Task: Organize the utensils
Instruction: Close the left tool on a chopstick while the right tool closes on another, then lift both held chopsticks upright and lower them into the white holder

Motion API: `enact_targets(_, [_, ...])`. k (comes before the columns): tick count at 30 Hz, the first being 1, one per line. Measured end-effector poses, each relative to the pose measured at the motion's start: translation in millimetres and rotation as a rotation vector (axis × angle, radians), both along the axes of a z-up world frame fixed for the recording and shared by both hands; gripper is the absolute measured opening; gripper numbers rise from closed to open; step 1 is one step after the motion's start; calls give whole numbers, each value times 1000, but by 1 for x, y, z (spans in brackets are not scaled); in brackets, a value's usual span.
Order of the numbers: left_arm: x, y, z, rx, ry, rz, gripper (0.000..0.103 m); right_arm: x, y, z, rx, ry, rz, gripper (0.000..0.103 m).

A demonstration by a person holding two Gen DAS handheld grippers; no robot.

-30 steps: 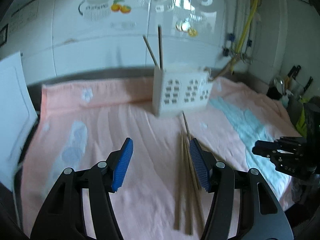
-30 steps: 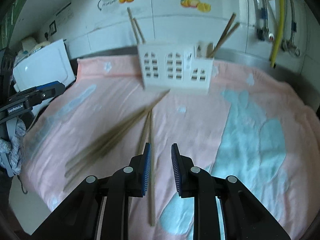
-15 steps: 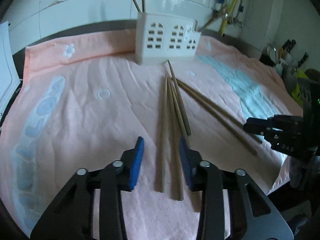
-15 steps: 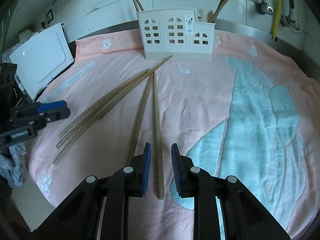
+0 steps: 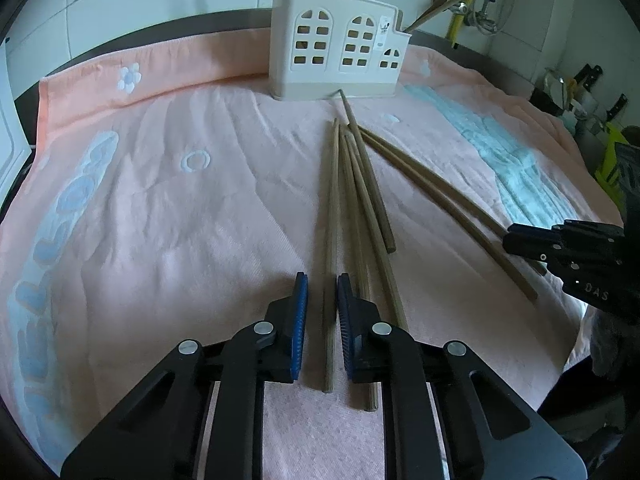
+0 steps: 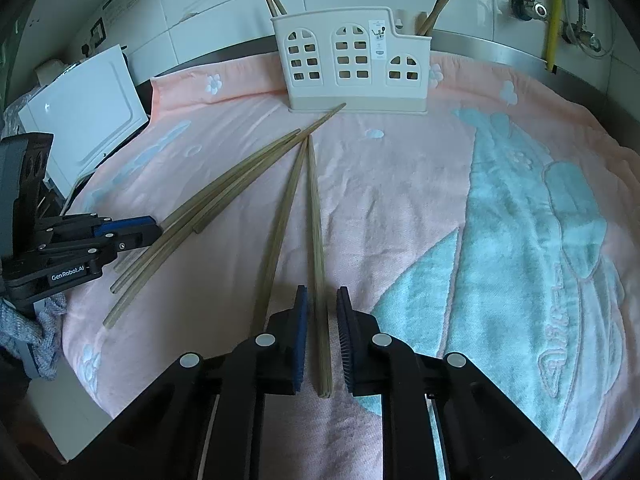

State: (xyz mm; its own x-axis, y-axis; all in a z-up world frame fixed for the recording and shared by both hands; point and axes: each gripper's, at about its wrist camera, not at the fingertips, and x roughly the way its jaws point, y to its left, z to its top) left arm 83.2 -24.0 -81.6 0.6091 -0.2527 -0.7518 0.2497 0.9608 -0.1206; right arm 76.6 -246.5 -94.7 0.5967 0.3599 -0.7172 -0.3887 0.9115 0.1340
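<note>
6 wooden chopsticks [image 6: 276,216] lie fanned flat on pink towel, tips converging near white utensil holder [image 6: 354,60]; holder upright, chopsticks standing in both end compartments.

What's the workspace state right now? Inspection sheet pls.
Surface: pink towel with blue motifs.
Job's things: six loose chopsticks lying flat; white holder upright at the back, chopsticks standing in both ends.
Clutter: white board at the towel's left edge.
Grippers: left gripper and right gripper each straddle one chopstick, gaps visible.
Cables: yellow hose on the wall.
Surroundings: tiled wall, pipe fittings.
</note>
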Motion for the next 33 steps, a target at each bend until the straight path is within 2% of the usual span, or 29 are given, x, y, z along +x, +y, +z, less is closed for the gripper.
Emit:
enact_targets(9, [0,-3,0,20,2,-3,15,-4,10,-1,-77,-47,2,9])
enact_targets(13, [0,-5,0,35,-3,2,15,-5,10,-1,-73,-54,-1,7])
enact_targets(16, [-1,-8,0,58,-8,5,8,-5,10,1,-66,-52,0,7])
enact_targets(19, [0,-6,2,31,0,7,6,-8,9,6,-58,-61,1,7])
enact_targets(23, [-4,-3,9,10,-12,9,6,-10,3,22,-31,-90,-8,7])
enact_targets(33, [-6,5,62,-49,-141,8,6,-5,-8,93,43,-239,-4,6])
